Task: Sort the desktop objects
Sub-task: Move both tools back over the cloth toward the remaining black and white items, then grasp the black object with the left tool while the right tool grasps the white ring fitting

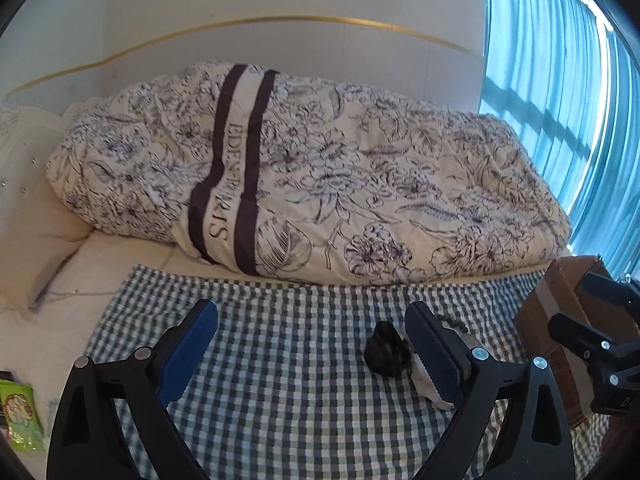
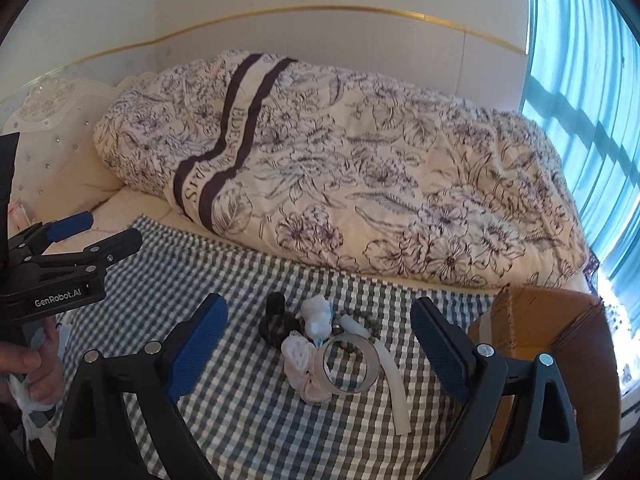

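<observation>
Gingham cloth (image 2: 248, 412) spread on bed; both grippers (image 1: 308, 344) (image 2: 320, 348) seen gaping, empty; one tape ring (image 2: 349, 364), one cardboard box (image 2: 560, 320) cut off.

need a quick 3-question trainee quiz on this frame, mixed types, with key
1. True or false: the left gripper is shut on the small dark lumpy object.
2. What does the clear round tape ring lie on? A) the green-and-white checked cloth B) the floral quilt C) inside the brown cardboard box
3. Fill in: the box stands to the ____ of the item pile, seen from the right gripper.

Key: 1 false, both grippers are open and empty; 2 A; 3 right.
</observation>
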